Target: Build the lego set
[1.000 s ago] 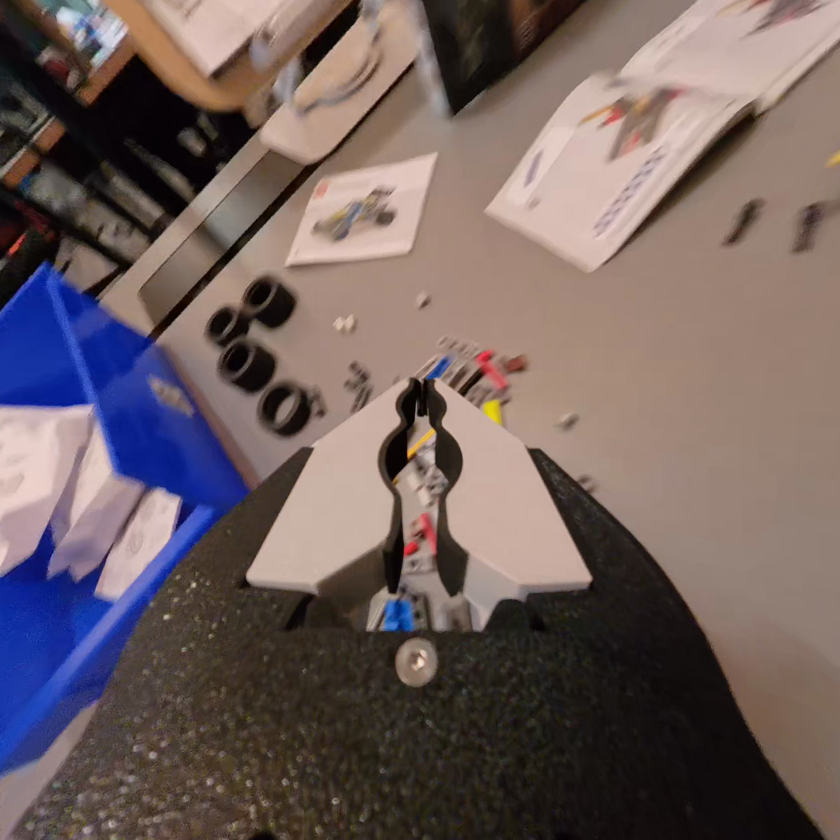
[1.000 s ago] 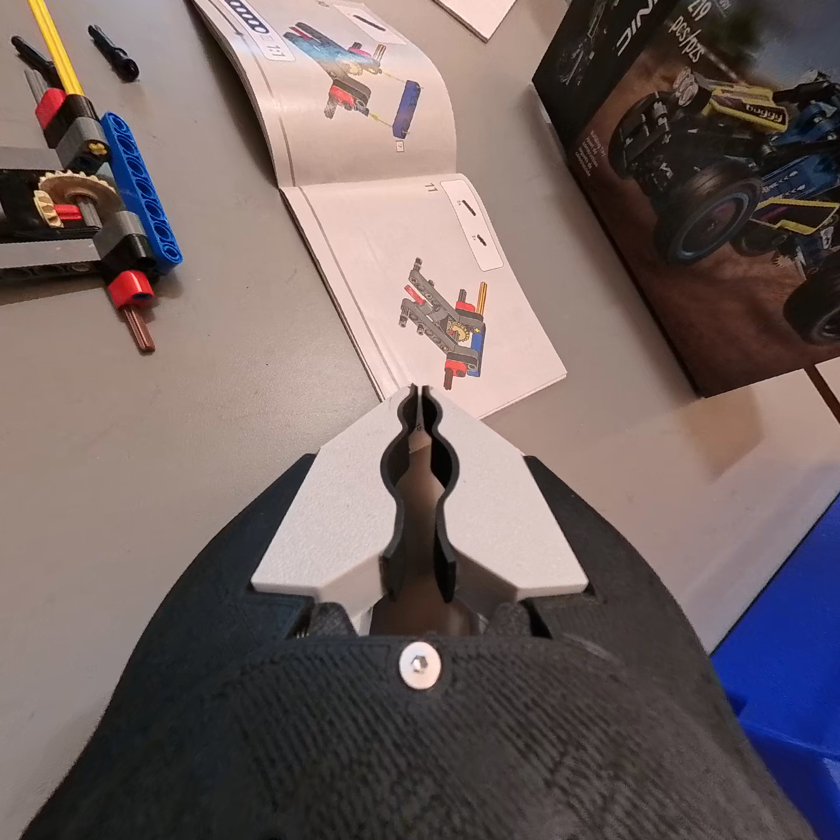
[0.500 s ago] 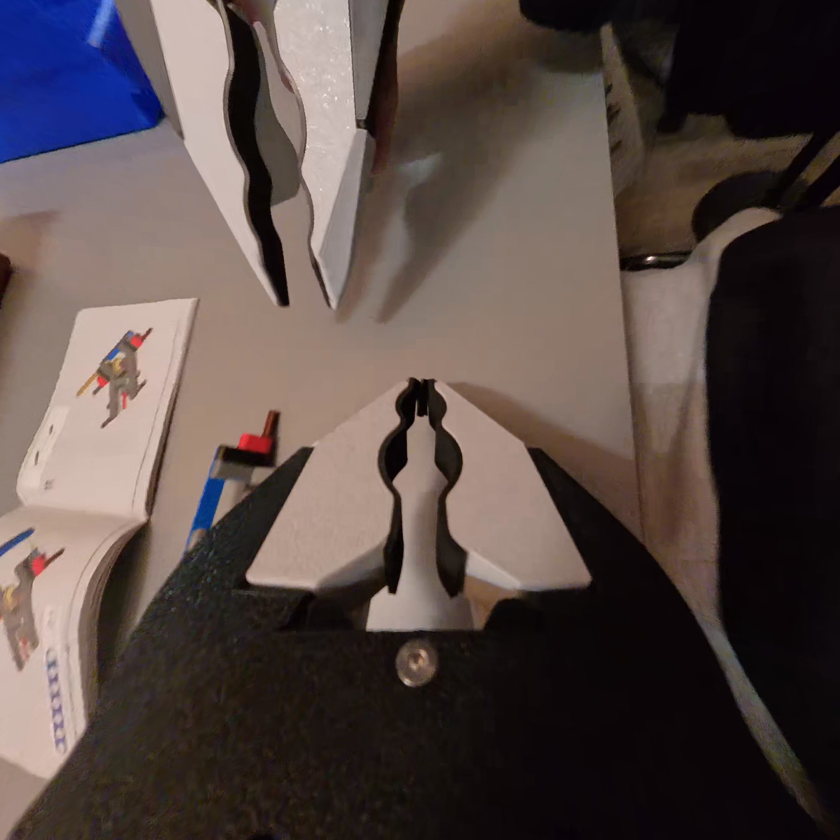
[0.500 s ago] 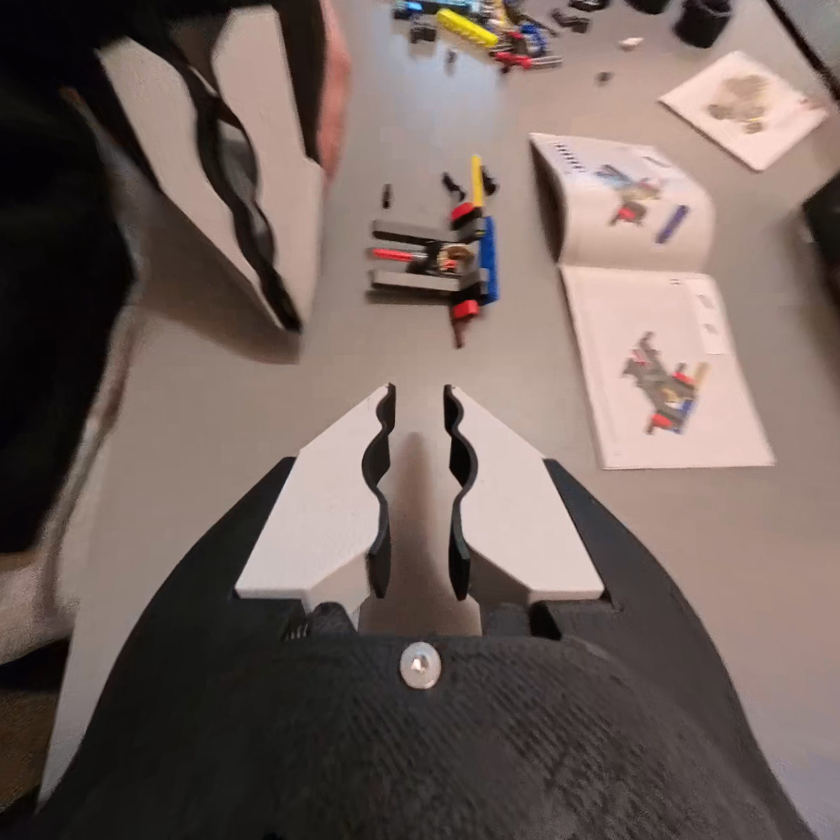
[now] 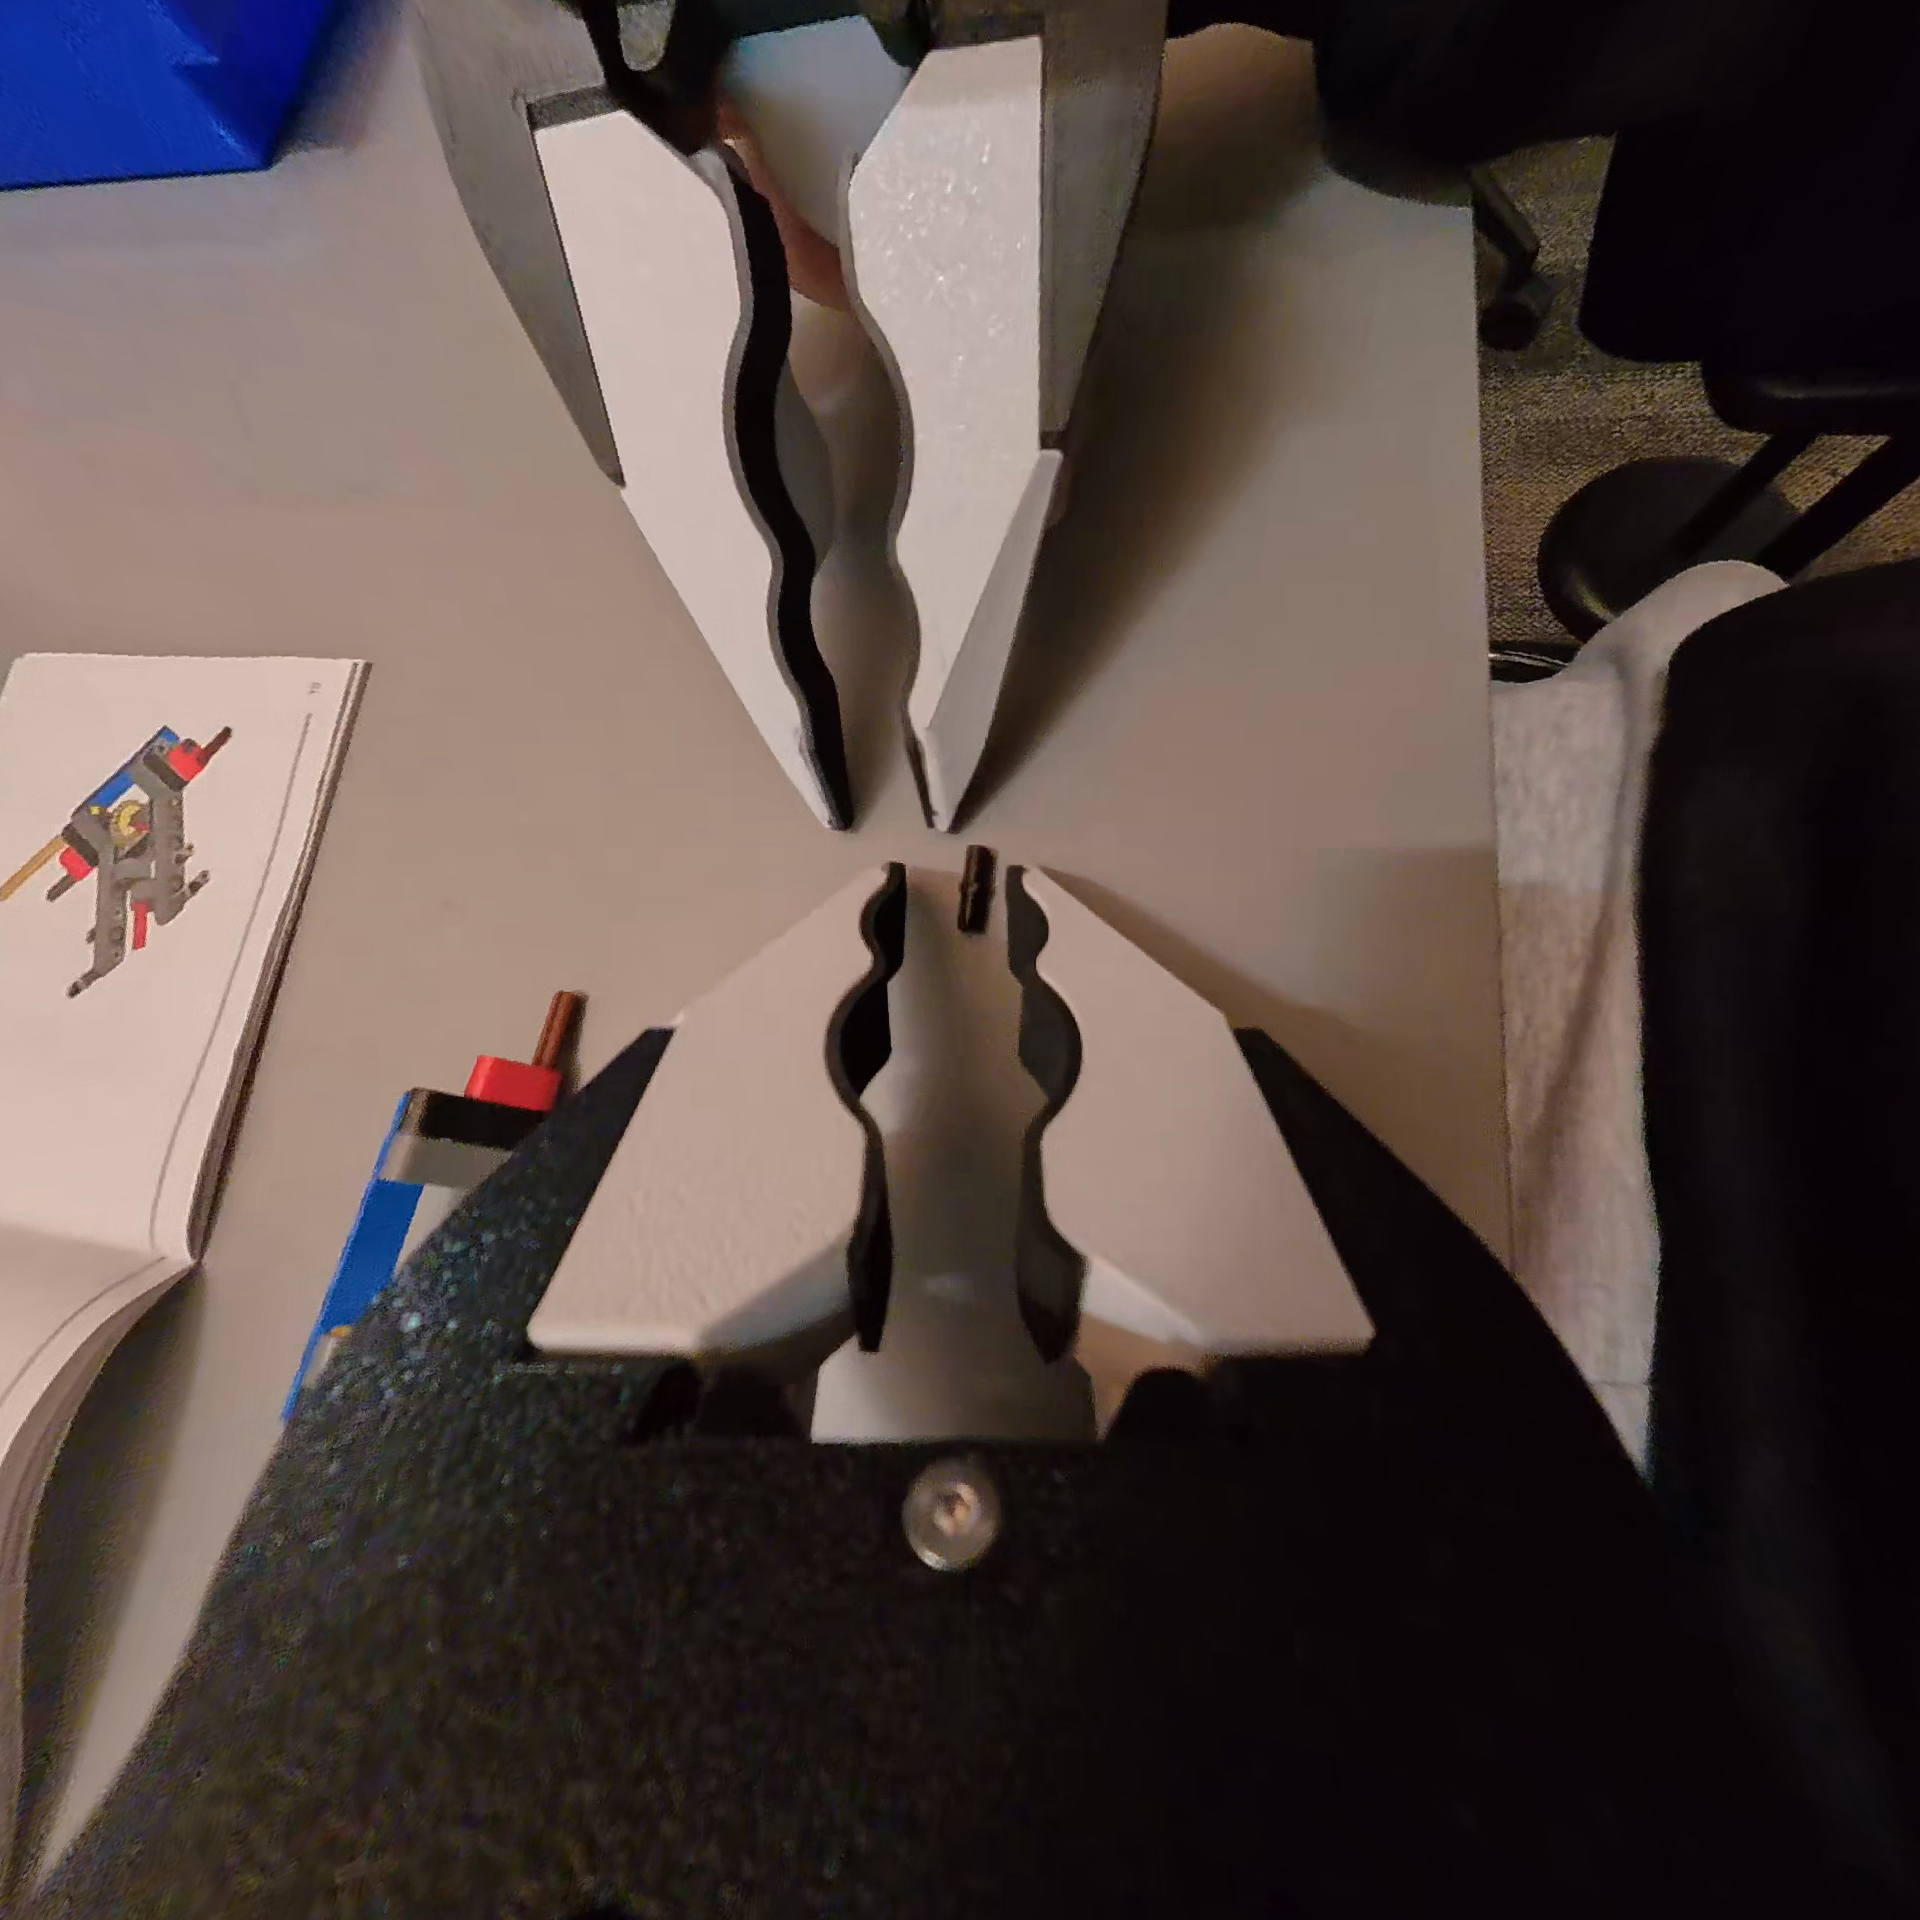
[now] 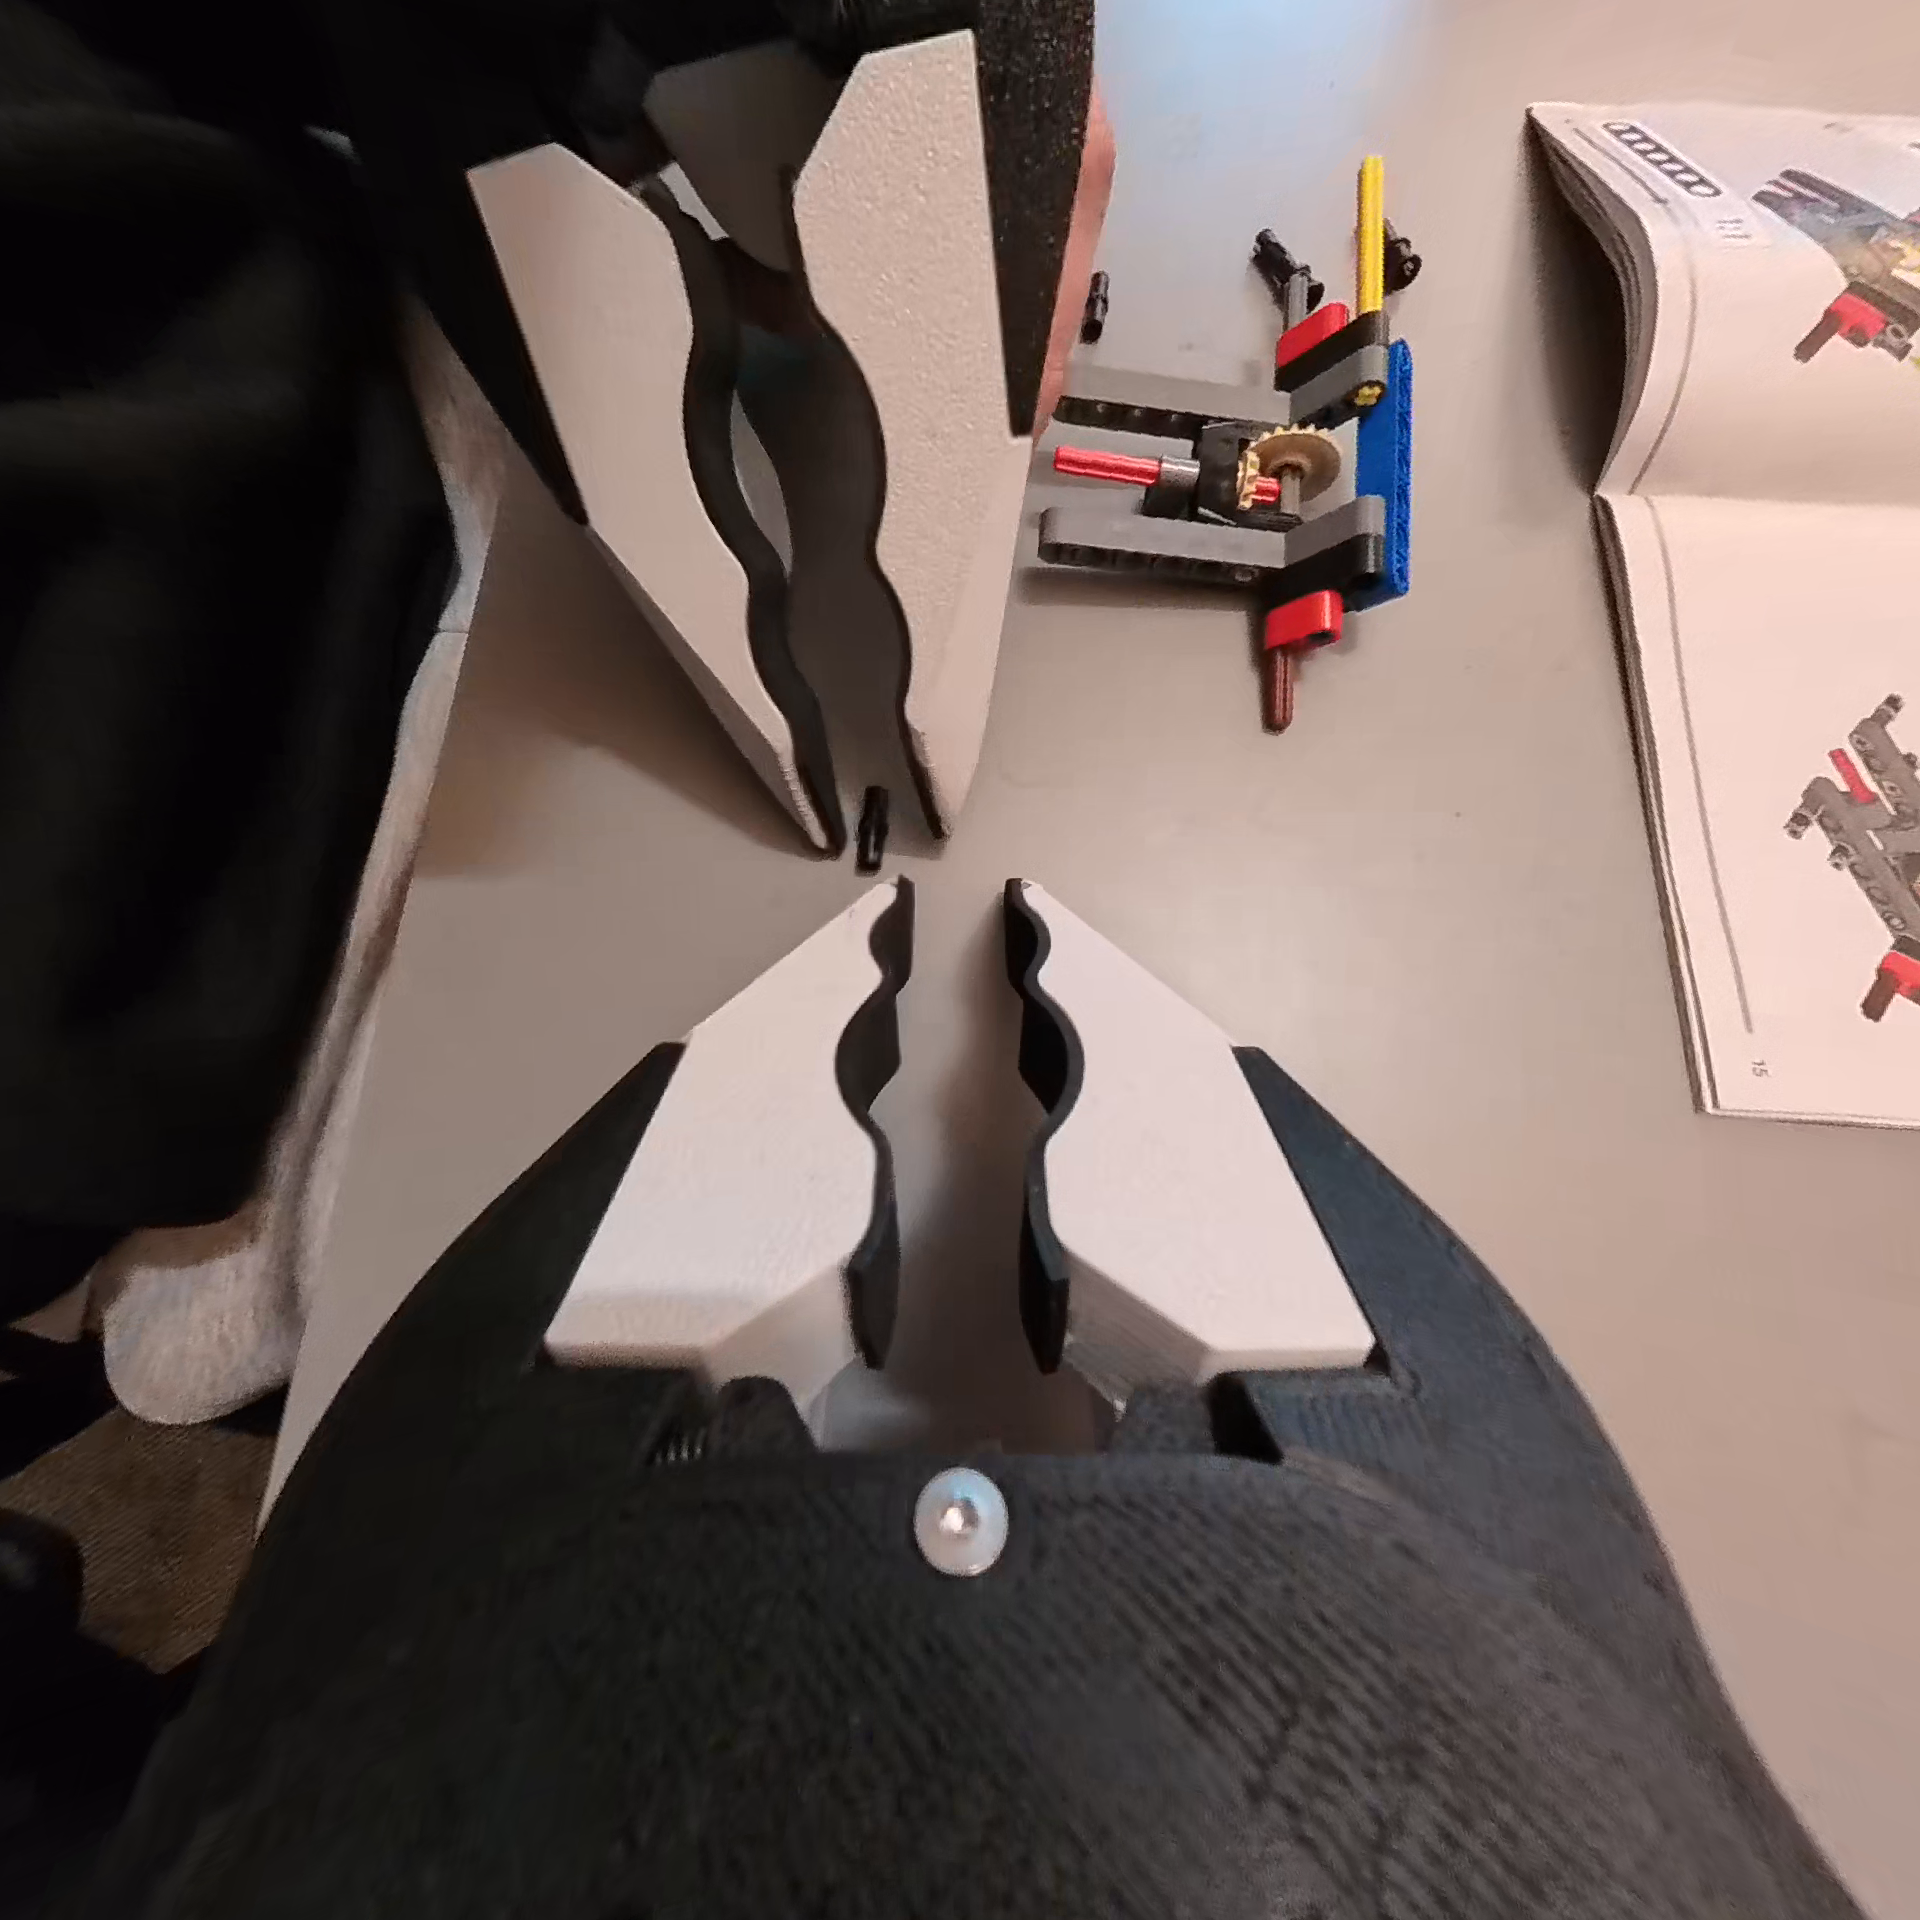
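A small black pin lies on the grey table between the tips of my left gripper, which is open and not touching it. My right gripper faces it tip to tip from the far side, open and empty. In the right wrist view my right gripper is open, and the pin sits between the tips of my left gripper. The partly built grey, blue and red assembly with a tan gear lies behind; its end shows in the left wrist view.
An open instruction booklet lies to the right, also in the left wrist view. Loose black pins and a yellow axle lie by the assembly. A blue bin is at the far left. The table edge and dark clothing are close by. My two grippers' fingertips are within a few centimetres of each other.
Both grippers have swung round to face each other near the table edge. My left gripper has opened, and the black pin now shows between its tips. My right gripper has opened too.
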A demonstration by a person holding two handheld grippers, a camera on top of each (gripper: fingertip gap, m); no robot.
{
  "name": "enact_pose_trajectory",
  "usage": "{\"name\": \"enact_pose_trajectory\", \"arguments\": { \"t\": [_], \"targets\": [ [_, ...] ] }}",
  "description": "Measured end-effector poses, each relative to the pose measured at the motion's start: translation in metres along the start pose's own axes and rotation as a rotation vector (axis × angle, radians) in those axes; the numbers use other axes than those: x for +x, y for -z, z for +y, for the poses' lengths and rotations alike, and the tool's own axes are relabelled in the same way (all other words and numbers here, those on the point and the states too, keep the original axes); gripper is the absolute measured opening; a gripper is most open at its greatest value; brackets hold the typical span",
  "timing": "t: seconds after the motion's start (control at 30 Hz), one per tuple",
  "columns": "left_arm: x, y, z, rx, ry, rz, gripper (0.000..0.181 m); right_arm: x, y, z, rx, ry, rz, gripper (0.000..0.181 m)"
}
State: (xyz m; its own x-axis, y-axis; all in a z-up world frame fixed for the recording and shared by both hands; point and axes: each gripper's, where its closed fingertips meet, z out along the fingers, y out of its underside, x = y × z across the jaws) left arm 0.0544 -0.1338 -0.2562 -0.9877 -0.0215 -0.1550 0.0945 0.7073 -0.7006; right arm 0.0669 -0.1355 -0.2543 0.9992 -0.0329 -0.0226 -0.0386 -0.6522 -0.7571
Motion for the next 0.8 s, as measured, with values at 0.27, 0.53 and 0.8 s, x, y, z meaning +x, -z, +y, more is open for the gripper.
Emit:
{"name": "enact_pose_trajectory", "arguments": {
  "t": [0.27, 0.53, 0.8],
  "targets": [
    [-0.010, 0.018, -0.004, 0.044, 0.029, -0.028, 0.027, 0.001, -0.001, 0.000, -0.001, 0.001, 0.018, 0.016],
    [-0.045, 0.063, 0.032, -0.045, 0.040, -0.129, 0.026, -0.005, -0.004, -0.005, 0.015, -0.120, 0.019, 0.029],
    [-0.039, 0.060, 0.038, -0.073, -0.124, -0.216, 0.024, -0.001, -0.014, -0.011, -0.002, -0.117, 0.173, 0.022]
  ]
}}
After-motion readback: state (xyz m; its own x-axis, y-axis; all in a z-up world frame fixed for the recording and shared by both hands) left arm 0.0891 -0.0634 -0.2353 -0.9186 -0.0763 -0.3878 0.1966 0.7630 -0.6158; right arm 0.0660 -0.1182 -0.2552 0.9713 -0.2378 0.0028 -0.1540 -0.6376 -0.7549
